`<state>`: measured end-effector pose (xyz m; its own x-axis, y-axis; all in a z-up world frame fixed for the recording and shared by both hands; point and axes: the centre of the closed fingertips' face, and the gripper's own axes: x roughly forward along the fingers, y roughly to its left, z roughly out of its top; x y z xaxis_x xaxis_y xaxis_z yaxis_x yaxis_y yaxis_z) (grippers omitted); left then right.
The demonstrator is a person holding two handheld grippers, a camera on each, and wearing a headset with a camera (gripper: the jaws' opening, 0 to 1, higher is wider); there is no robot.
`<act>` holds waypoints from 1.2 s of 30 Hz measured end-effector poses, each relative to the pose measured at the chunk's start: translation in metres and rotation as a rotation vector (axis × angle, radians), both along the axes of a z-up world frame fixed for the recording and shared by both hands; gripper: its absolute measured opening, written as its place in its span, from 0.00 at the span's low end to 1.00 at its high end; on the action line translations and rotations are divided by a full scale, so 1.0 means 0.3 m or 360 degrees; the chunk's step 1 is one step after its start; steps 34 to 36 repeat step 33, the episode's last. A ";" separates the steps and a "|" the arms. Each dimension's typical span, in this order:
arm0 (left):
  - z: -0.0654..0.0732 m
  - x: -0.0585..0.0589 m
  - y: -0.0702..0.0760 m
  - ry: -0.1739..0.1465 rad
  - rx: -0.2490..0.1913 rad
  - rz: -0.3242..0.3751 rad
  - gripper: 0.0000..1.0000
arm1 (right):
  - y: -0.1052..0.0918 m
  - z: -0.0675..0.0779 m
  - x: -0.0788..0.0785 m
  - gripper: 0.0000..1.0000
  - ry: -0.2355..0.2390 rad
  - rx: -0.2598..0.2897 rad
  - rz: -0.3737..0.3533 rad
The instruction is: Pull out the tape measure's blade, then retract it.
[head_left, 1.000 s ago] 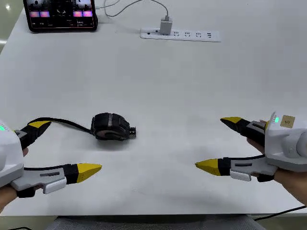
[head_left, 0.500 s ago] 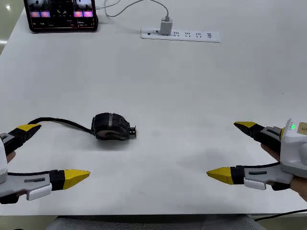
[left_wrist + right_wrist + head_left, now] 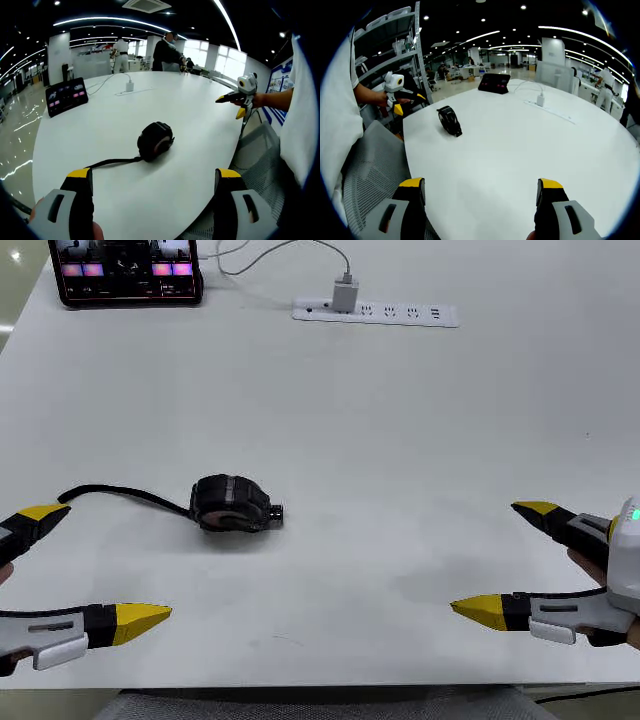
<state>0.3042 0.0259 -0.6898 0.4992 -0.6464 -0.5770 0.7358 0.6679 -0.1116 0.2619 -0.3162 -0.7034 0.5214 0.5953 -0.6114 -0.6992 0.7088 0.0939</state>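
Both grippers hover with jaws spread wide and nothing between them. The left gripper point(image 3: 105, 562) is over the left end of the bench's near edge, and the right gripper point(image 3: 487, 557) is over the right end of that edge, well apart from it. Between them, nearer the left one, the black tape measure point(image 3: 232, 504) lies on the white bench point(image 3: 400, 420), a little in from the near edge. Its blade is inside the case and its black strap point(image 3: 120, 494) trails toward the left gripper. Toward the far edge lie a white power strip point(image 3: 376, 311) and, near the far left corner, a dark tablet point(image 3: 128, 270) with a lit screen.
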 end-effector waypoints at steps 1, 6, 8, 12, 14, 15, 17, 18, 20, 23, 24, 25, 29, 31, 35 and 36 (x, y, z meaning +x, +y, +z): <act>0.002 0.001 0.001 -0.0004 0.0003 -0.0002 0.99 | -0.002 -0.001 -0.001 0.91 0.0003 0.0000 -0.0001; 0.004 0.002 0.008 0.0002 0.0001 -0.0001 0.99 | -0.009 -0.003 -0.003 0.91 0.0007 -0.0004 -0.0007; 0.004 0.002 0.009 0.0005 0.0002 -0.0001 0.99 | -0.010 -0.003 -0.003 0.91 0.0007 -0.0005 -0.0008; 0.004 0.005 0.011 0.0008 -0.0001 0.0004 0.99 | -0.011 -0.004 -0.005 0.91 0.0010 -0.0008 -0.0009; 0.003 0.002 0.008 0.0015 -0.0007 0.0005 0.99 | -0.011 -0.005 -0.005 0.91 0.0010 -0.0008 -0.0008; 0.006 0.008 0.011 -0.0013 0.0006 0.0012 0.99 | -0.011 -0.004 -0.005 0.90 0.0011 -0.0006 -0.0009; 0.002 -0.003 0.005 0.0009 0.0004 0.0005 0.99 | -0.010 -0.004 -0.006 0.90 0.0011 -0.0005 -0.0009; -0.001 -0.004 0.005 0.0012 0.0009 -0.0003 0.99 | -0.010 -0.005 -0.007 0.90 0.0012 -0.0006 -0.0009; -0.003 -0.006 0.005 0.0012 0.0019 -0.0002 0.99 | -0.011 -0.009 -0.008 0.90 0.0015 -0.0005 -0.0011; -0.003 -0.017 -0.004 0.0046 -0.0015 -0.0014 0.98 | -0.011 -0.011 -0.010 0.90 0.0018 -0.0005 -0.0010; -0.003 -0.016 -0.003 0.0049 -0.0019 -0.0017 0.99 | -0.010 -0.011 -0.011 0.90 0.0018 -0.0004 -0.0009; -0.002 -0.012 -0.001 0.0037 -0.0011 -0.0014 0.99 | -0.010 -0.011 -0.011 0.90 0.0018 -0.0005 -0.0010; 0.002 -0.008 0.000 0.0030 -0.0010 -0.0013 0.99 | -0.009 -0.011 -0.011 0.90 0.0019 -0.0005 -0.0010; 0.003 -0.009 -0.003 0.0033 -0.0014 -0.0017 0.99 | -0.008 -0.010 -0.011 0.90 0.0019 -0.0002 -0.0011; 0.000 -0.009 -0.001 0.0036 -0.0014 -0.0020 0.99 | -0.007 -0.010 -0.011 0.90 0.0020 -0.0001 -0.0010; 0.000 -0.009 -0.001 0.0036 -0.0014 -0.0020 0.99 | -0.007 -0.010 -0.011 0.90 0.0020 -0.0001 -0.0010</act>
